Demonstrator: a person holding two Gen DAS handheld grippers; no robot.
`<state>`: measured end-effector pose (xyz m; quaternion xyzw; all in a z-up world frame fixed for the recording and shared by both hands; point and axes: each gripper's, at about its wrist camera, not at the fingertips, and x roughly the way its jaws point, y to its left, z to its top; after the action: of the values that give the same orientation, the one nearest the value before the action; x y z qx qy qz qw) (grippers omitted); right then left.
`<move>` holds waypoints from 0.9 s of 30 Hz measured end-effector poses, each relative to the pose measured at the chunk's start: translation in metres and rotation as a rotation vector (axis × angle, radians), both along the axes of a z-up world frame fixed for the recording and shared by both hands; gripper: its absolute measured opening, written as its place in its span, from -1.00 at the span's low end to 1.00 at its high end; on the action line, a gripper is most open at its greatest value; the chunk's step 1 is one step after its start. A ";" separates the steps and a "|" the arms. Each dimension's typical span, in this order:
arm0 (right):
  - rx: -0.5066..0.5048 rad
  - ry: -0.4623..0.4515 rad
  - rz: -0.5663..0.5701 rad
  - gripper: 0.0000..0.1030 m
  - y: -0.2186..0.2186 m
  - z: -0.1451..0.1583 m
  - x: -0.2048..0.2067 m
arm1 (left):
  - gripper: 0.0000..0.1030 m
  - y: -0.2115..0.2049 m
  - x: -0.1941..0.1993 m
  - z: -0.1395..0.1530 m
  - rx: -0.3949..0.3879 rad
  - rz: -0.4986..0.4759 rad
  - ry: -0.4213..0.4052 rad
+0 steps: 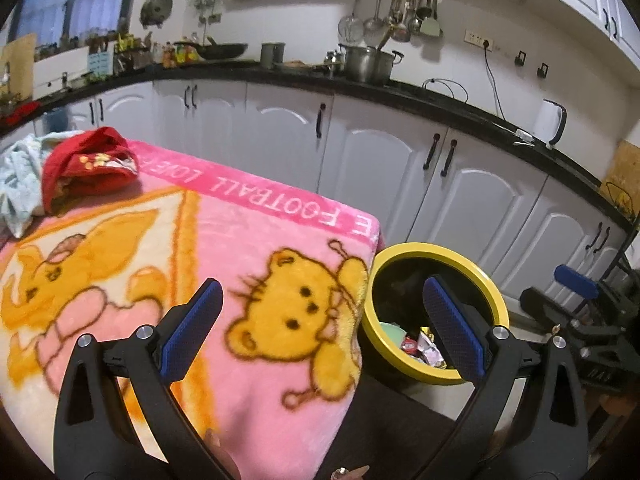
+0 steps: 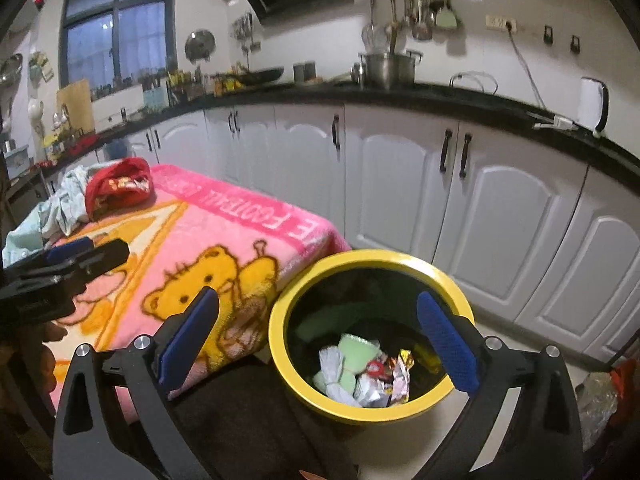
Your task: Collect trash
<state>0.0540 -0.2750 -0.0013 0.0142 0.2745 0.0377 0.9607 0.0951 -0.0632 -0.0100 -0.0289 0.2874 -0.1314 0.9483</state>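
Note:
A black bin with a yellow rim (image 2: 360, 258) stands on the floor beside the table corner. Inside it lie crumpled wrappers, white paper and a green piece (image 2: 372, 376). My right gripper (image 2: 318, 296) is open and empty, above the bin's left side. My left gripper (image 1: 322, 284) is also open and empty, spanning the table's near corner and the bin rim (image 1: 496, 292). Some of the wrappers (image 1: 420, 344) show behind its right finger. The left gripper also appears side-on at the left edge of the right wrist view (image 2: 92, 254).
A pink bear-print blanket (image 1: 248, 216) covers the table. A red cloth (image 1: 88, 168) and a pale blue cloth (image 1: 20, 172) lie at its far left. White cabinets (image 2: 500, 208) under a black counter run behind. A plastic bag (image 2: 600, 396) lies on the floor at the right.

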 end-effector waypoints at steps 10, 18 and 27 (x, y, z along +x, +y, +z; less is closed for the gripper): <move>-0.032 -0.169 -0.032 0.88 0.007 -0.007 -0.037 | 0.79 -0.001 -0.041 -0.008 0.034 0.028 -0.118; -0.044 -0.222 -0.040 0.88 0.010 -0.016 -0.052 | 0.79 -0.001 -0.060 -0.016 0.025 0.047 -0.204; -0.070 -0.238 -0.035 0.88 0.015 -0.020 -0.058 | 0.79 0.002 -0.068 -0.018 0.024 0.082 -0.259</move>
<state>-0.0036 -0.2599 -0.0212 -0.0191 0.1596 0.0128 0.9869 0.0266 -0.0613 -0.0284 -0.0121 0.1627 -0.0916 0.9823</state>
